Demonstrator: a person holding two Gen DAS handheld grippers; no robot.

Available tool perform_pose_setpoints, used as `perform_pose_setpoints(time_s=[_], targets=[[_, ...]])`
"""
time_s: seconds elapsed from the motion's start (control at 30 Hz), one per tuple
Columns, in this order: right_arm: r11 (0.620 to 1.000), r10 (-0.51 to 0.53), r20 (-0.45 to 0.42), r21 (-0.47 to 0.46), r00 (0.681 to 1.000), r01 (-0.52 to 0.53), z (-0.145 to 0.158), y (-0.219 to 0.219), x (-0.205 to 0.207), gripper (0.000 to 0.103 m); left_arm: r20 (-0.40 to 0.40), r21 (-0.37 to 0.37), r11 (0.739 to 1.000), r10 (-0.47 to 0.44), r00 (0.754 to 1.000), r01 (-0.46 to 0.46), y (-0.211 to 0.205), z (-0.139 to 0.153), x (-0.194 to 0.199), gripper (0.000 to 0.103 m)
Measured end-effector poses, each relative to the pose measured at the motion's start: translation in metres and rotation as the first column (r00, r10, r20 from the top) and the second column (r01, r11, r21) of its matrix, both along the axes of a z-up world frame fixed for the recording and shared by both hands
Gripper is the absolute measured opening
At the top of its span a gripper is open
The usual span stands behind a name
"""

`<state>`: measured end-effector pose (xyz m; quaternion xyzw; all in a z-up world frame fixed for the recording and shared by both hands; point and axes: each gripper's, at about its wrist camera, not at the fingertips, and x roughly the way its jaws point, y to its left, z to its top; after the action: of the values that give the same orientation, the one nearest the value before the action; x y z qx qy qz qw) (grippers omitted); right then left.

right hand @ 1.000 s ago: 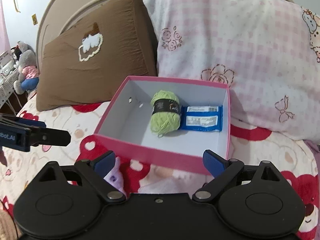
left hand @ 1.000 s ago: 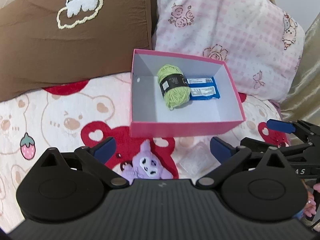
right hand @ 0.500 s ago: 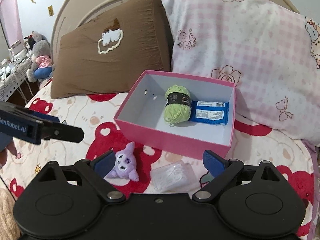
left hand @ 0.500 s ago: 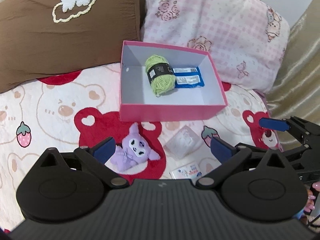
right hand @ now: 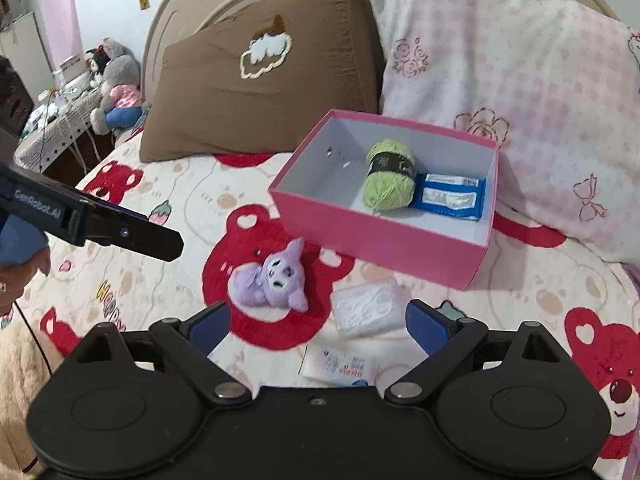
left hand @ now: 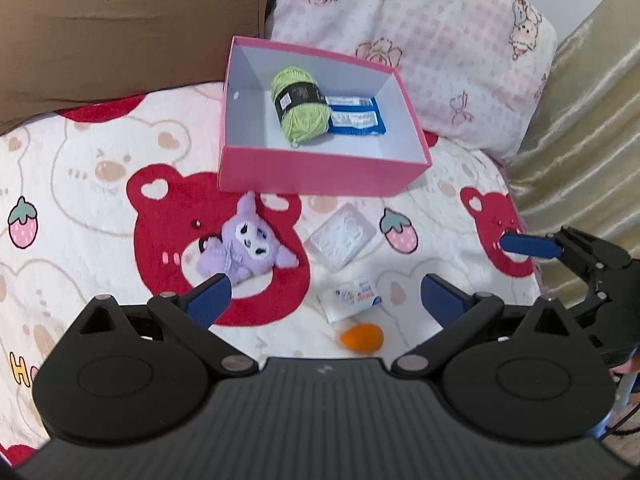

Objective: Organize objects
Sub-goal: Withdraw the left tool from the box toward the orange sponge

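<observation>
Pink box point(left hand: 320, 174) sits on the bear-print blanket point(left hand: 80, 208), against the brown pillow point(left hand: 120, 32) and pink pillow point(left hand: 420, 40). Inside: green yarn point(left hand: 301, 105) lying next to a blue packet point(left hand: 354, 117), the two touching; left half of the box floor bare.

In front of the box, on the blanket: purple plush point(left hand: 244, 248) on a red bear print, clear packet point(left hand: 341, 236) to its right, white sachet point(left hand: 349, 298) nearer the camera, orange egg-shaped item point(left hand: 361, 337) nearest. All four lie apart from each other and outside the box.

Left gripper point(left hand: 324, 298): fingers spread wide, nothing between them; hovers above the sachet and egg. Left fingertip point(left hand: 212, 298) overlaps the plush's lower edge in view; contact cannot be told.

Right gripper point(right hand: 318, 324): fingers wide apart, empty, above the clear packet and sachet. It also appears at the right edge of the left wrist view, jaws parted.
</observation>
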<state>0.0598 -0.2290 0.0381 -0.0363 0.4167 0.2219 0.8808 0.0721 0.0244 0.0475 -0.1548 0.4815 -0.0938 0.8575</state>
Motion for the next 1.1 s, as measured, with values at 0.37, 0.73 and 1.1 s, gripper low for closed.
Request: perform_pose_setpoints(time_s=[0.37,0.73,1.1], targets=[[0.994,0.103,-0.030,-0.030,0.994,-0.103,-0.037,0.011,-0.028,0.096,-0.031,-0.033,0.997,-0.065,0.997,0.064,-0.009,-0.031,-0.018,0.102],[0.994,0.109,-0.028,-0.007,0.994,-0.109,-0.090,0.011,-0.038,0.096,-0.042,-0.033,0.985,-0.171,0.984,0.169,-0.044,-0.080,-0.025,0.101],[0.980,0.097,0.041,-0.177,0.994,-0.089,-0.152,0.029,-0.048,0.093,-0.049,-0.118,0.979,-0.171,0.984,0.165,-0.053,-0.130,-0.007,0.102]])
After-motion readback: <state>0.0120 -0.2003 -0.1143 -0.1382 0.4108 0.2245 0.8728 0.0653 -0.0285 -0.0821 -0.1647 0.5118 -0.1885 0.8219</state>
